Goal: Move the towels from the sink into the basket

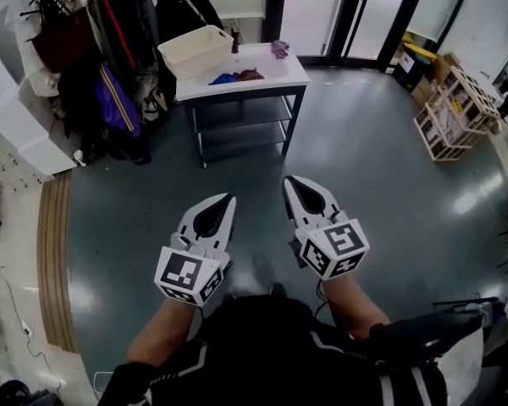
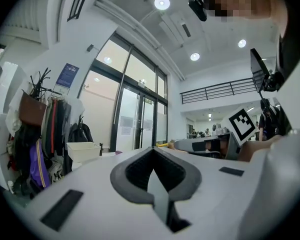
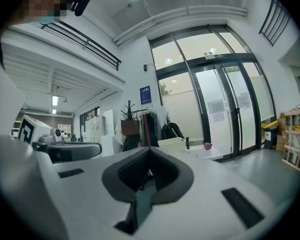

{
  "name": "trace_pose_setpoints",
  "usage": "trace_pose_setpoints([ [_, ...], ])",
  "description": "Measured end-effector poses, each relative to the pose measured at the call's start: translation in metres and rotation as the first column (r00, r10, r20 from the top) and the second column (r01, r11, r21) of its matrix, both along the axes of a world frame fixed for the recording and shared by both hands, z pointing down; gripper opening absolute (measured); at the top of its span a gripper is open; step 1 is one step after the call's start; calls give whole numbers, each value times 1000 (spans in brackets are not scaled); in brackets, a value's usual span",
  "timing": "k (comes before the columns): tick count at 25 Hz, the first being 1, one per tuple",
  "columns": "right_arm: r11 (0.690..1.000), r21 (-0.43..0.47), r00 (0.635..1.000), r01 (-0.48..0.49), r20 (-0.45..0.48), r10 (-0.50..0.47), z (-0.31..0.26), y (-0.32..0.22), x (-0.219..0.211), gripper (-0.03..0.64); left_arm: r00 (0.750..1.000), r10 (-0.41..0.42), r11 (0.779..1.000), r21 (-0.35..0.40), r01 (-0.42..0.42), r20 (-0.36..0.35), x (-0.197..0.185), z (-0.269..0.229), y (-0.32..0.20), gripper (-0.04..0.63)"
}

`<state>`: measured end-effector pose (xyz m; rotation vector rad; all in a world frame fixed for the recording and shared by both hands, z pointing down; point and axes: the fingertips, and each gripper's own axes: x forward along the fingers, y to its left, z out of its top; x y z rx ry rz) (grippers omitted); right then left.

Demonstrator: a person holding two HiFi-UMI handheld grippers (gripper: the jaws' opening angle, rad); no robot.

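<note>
Head view shows the table (image 1: 295, 73) standing well apart from the person, across a stretch of dark floor. The basket (image 1: 195, 51) sits on the table's left end. Just beside it, in what I take for the sink (image 1: 267, 68) set into the table top, lie a blue towel (image 1: 223, 79) and a dark red towel (image 1: 249, 74), touching each other. A purple towel (image 1: 279, 49) lies on the table's far right corner, outside the sink.

The left gripper (image 1: 229, 201) and the right gripper (image 1: 291, 182) are held side by side near the person's body, both pointing toward the table and far from it. Each gripper view shows its own jaws pressed together at the tips with nothing between them.

Judging from how they lie, the towels are small crumpled cloths: light, soft and limp, with nothing to break. They should sag and trail once lifted, so a corner could catch on the sink's edge or the basket's wall. A raised fold near the middle of each heap looks like the best place to pinch, since an edge grip would let more cloth hang. The blue and red ones may cling and come up together. No towel is in the basket yet, as far as can be seen; the approach to the table is the step in hand.
</note>
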<state>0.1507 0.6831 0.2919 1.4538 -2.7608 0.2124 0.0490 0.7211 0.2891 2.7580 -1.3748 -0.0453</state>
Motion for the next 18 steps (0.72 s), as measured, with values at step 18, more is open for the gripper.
trace_pose_setpoints([
  [18, 998, -21, 998, -57, -34, 57, 13, 1, -41, 2, 992, 101, 993, -60, -106, -74, -50, 14, 7, 6],
])
